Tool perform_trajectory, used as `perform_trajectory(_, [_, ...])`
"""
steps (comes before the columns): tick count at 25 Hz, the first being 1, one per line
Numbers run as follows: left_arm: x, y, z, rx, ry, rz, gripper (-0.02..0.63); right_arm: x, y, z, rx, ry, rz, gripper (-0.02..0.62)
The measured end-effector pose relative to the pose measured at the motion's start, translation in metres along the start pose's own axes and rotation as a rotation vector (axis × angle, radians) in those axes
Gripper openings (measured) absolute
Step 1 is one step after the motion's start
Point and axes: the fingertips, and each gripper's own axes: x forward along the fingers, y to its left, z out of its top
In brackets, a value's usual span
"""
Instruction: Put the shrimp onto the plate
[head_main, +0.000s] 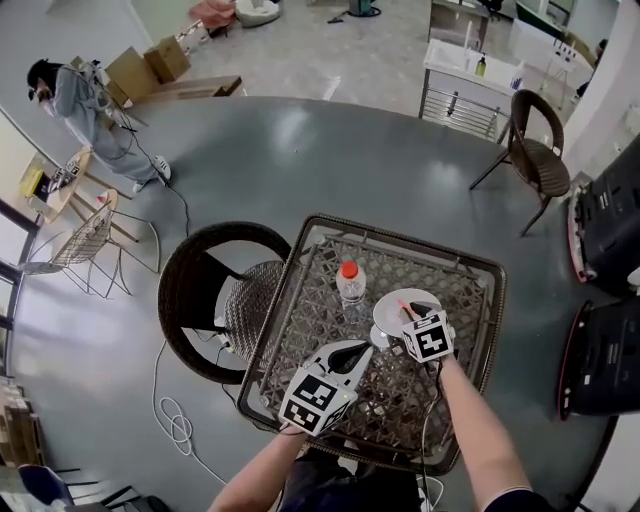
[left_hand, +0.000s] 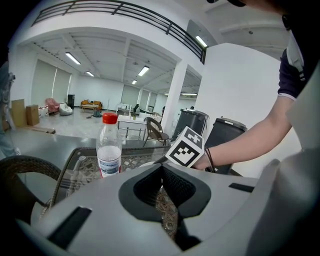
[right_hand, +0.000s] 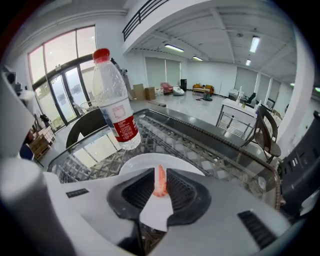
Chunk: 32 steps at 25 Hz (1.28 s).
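Shrimp is pinched in the right gripper fingers directly over the white plate on the glass worktop, so only the release seems left; left gripper fingers together, empty.

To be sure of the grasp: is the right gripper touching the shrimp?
Touching. The right gripper view shows the right gripper shut on the shrimp, with no gap on either side, above the plate.

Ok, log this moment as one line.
right gripper: shut on shrimp, over plate | left gripper: shut, empty | bottle: upright beside plate
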Motion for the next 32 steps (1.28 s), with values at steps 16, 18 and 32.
perform_trajectory(16, [-0.019, -0.053, 0.049, 0.107, -0.068, -0.129, 0.009, -0.158, 0.045, 0.042, 0.214, -0.358, 0.124, 0.005])
perform_trajectory(18, [-0.026, -0.058, 0.056, 0.132, -0.081, -0.133, 0.009, -0.181, 0.056, 0.053, 0.171, -0.422, 0.139, 0.005])
perform_trajectory(32, [-0.069, -0.094, 0.122, 0.192, -0.225, -0.232, 0.009, -0.307, 0.082, 0.106, 0.068, -0.702, 0.028, 0.003])
